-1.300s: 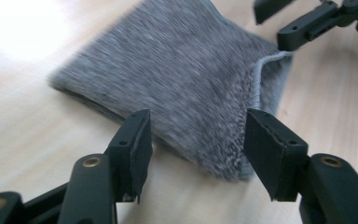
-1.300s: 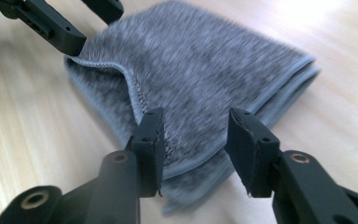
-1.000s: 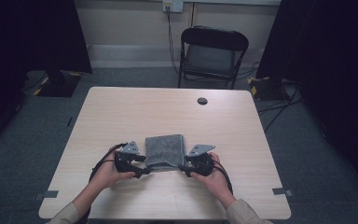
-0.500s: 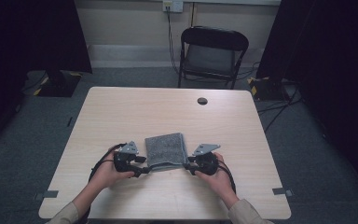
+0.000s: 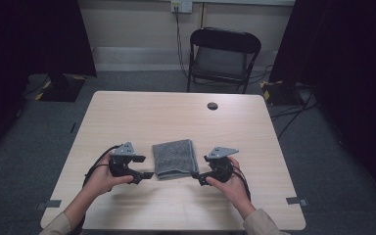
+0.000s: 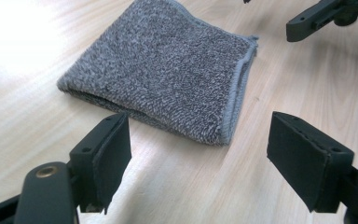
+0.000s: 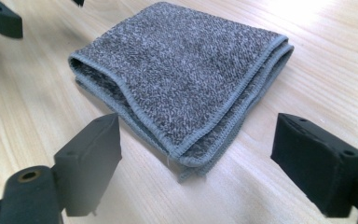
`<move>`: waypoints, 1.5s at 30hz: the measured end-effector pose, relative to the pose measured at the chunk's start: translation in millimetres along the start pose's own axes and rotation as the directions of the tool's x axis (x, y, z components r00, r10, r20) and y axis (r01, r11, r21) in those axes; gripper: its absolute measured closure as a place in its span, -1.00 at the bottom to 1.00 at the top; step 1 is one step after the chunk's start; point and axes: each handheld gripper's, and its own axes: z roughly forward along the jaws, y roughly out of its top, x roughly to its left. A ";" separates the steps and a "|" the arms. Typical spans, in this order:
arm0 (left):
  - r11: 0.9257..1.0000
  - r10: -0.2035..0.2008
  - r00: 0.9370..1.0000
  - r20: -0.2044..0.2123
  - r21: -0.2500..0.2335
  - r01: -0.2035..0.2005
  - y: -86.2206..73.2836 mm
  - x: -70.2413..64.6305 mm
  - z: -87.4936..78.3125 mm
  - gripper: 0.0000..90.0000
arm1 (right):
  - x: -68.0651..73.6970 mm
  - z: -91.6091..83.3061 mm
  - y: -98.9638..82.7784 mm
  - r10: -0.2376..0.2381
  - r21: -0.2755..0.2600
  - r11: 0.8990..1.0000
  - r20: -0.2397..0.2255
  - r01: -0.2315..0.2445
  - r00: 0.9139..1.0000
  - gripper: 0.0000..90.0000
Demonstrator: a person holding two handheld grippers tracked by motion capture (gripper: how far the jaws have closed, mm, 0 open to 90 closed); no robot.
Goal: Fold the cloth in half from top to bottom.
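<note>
A folded grey towel (image 5: 175, 158) lies flat on the light wooden table (image 5: 142, 115), near the front edge. My left gripper (image 5: 147, 171) sits just left of the towel and points at its near left corner. My right gripper (image 5: 197, 177) mirrors it on the right. In the left gripper view the towel (image 6: 168, 65) lies just ahead of the left gripper (image 6: 198, 135). The right gripper view has the towel (image 7: 186, 70) before the right gripper (image 7: 196, 128). Both pairs of jaws have just been opening and stand wide, with no pad touching the cloth.
A small round black grommet (image 5: 212, 105) sits at the table's far side. A black folding chair (image 5: 223, 56) stands beyond the table. Dark curtains hang at both sides. The other gripper's jaw tip (image 6: 317, 16) reaches in past the towel.
Both grippers, which were at the towel's near corners, have opened and drawn slightly outward off it; the left one has also lifted a little. The towel stays folded in place.
</note>
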 end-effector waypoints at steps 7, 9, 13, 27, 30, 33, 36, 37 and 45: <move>1.000 -0.018 1.000 -0.021 0.007 0.018 -3.7 4.3 -5.5 -0.57 | 3.8 -1.5 -1.1 -0.012 0.020 1.000 -0.012 0.012 1.000 -0.66; 1.000 -0.020 1.000 -0.021 0.013 0.020 -5.6 4.4 -5.8 -0.57 | 4.0 -2.1 -1.8 -0.015 0.023 1.000 -0.018 0.015 1.000 -0.66; 1.000 -0.015 1.000 -0.020 0.021 0.016 -8.5 3.8 -6.0 -0.57 | 4.2 -3.3 -2.6 -0.019 0.028 0.999 -0.025 0.020 0.999 -0.66; 0.999 -0.017 0.999 -0.034 0.027 0.018 -15.4 6.3 -14.8 -0.57 | 1.3 -12.8 -9.8 -0.002 0.040 0.999 -0.046 0.004 0.999 -0.66; 0.999 -0.024 0.999 -0.038 0.025 0.025 -18.2 7.0 -18.4 -0.57 | -0.9 -15.6 -11.1 0.003 0.040 0.999 -0.049 -0.001 0.999 -0.66; 0.999 -0.024 0.999 -0.041 0.029 0.025 -21.0 7.0 -22.2 -0.57 | -2.8 -18.5 -11.5 0.004 0.041 0.999 -0.044 -0.002 0.999 -0.66; 0.999 -0.024 0.999 -0.044 0.032 0.025 -23.7 7.2 -24.9 -0.57 | -4.6 -20.5 -12.0 0.008 0.036 0.999 -0.045 -0.006 0.999 -0.66; 0.999 -0.026 0.999 -0.046 0.030 0.028 -24.9 7.8 -26.1 -0.57 | -5.0 -20.9 -12.2 0.006 0.038 0.999 -0.044 -0.004 0.999 -0.66; 0.999 -0.029 0.998 -0.053 0.030 0.031 -30.1 9.4 -31.8 -0.57 | -6.1 -24.5 -15.0 -0.008 0.050 0.999 -0.038 0.010 0.999 -0.66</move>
